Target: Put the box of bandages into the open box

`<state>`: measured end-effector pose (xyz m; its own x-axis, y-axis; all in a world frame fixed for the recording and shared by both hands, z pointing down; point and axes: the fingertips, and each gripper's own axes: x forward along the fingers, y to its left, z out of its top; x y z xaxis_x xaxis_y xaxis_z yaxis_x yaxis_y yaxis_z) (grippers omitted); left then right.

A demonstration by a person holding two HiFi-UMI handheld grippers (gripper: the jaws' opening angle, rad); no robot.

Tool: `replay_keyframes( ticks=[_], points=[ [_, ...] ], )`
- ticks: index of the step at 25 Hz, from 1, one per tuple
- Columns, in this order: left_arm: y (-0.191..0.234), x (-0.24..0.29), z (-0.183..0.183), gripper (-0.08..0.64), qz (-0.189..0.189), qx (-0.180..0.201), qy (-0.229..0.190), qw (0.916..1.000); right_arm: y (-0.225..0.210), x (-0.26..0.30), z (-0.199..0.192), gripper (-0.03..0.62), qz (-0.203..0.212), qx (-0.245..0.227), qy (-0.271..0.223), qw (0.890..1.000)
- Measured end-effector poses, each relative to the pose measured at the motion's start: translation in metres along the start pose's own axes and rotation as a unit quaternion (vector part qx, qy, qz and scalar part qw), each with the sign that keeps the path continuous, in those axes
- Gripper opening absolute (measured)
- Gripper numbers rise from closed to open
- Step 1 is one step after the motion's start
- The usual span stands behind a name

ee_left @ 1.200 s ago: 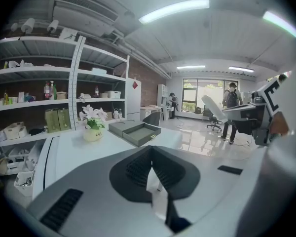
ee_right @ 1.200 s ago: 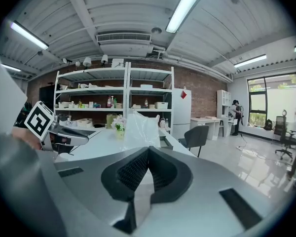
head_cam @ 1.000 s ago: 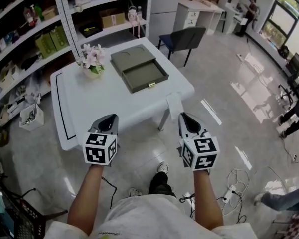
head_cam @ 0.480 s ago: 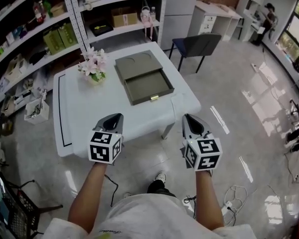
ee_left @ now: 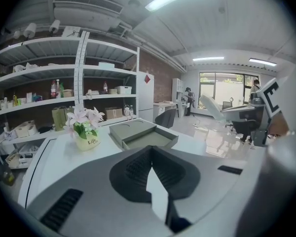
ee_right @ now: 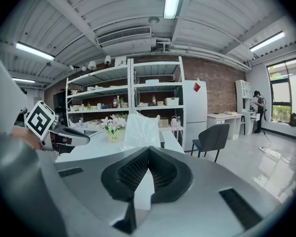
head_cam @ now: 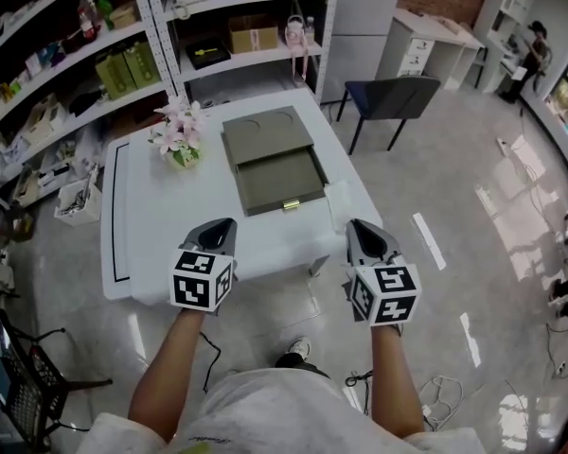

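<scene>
An olive-green open box [head_cam: 282, 180], its lid [head_cam: 265, 132] lying behind the tray, sits on the white table [head_cam: 151, 206]. The box also shows in the left gripper view [ee_left: 144, 135]. A pale, whitish package [head_cam: 339, 200] lies at the table's near right corner; in the right gripper view it stands up as a translucent white shape [ee_right: 142, 129]. My left gripper [head_cam: 221, 223] and right gripper [head_cam: 358, 225] hover just short of the table's front edge. Both are shut with nothing in them, and their jaws meet in a point [ee_left: 150, 148] [ee_right: 148, 149].
A pot of pink flowers [head_cam: 182, 140] stands on the table left of the box. Stocked shelves [head_cam: 95, 55] line the wall behind it. A dark chair [head_cam: 393, 97] is at the table's far right. A black basket [head_cam: 19, 395] is at my left. A person [head_cam: 535, 45] stands far off.
The table has drawn nearer and now lies directly beyond both grippers. Both grippers keep their spacing and stay shut.
</scene>
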<state>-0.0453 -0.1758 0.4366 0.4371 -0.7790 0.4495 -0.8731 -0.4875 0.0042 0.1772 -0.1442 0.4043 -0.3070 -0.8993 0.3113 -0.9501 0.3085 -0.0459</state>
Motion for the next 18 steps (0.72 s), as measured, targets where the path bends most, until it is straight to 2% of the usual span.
replay_keyframes(
  ticks=[8, 18],
  points=[
    [-0.006, 0.012, 0.008, 0.005, 0.034, -0.007, 0.005, 0.9994, -0.025, 0.016, 0.006, 0.005, 0.036, -0.012, 0.001, 0.999],
    [0.003, 0.016, 0.008, 0.005, 0.062, -0.011, 0.005, 0.998, -0.022, 0.053, 0.015, 0.005, 0.093, -0.081, 0.015, 0.992]
  ],
)
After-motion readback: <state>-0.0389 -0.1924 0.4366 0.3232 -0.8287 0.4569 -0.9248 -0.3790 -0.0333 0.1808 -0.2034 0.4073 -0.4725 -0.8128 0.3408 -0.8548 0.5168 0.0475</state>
